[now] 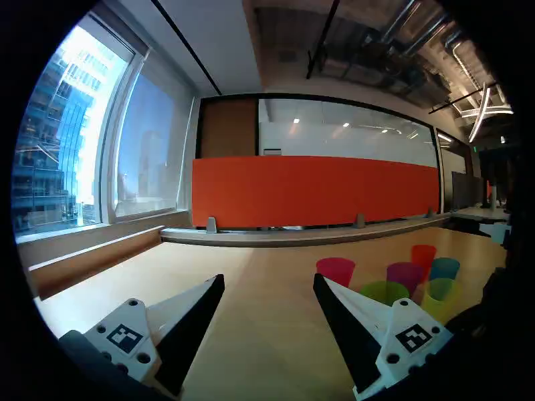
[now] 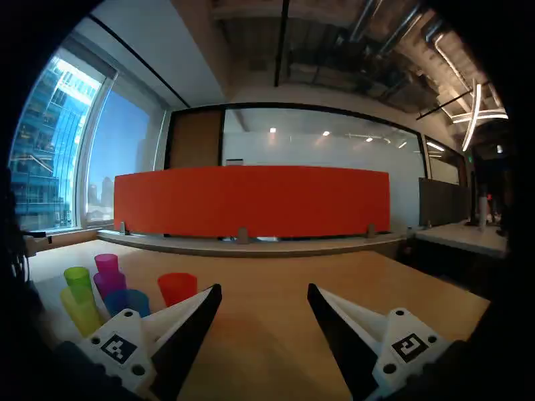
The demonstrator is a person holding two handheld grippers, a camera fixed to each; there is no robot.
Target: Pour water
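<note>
Several coloured plastic cups stand grouped on the wooden table. In the left gripper view they sit to the right: a pink cup, a purple cup, a red-orange cup, a blue cup, a green cup and a yellow cup. My left gripper is open, its right finger just before the green cup. In the right gripper view the cups stand at the left: an orange cup, a blue cup, a purple cup, a green cup. My right gripper is open and holds nothing.
An orange divider panel runs along the table's far edge. Large windows line the left wall, with a wooden sill below. A neighbouring desk stands at the right.
</note>
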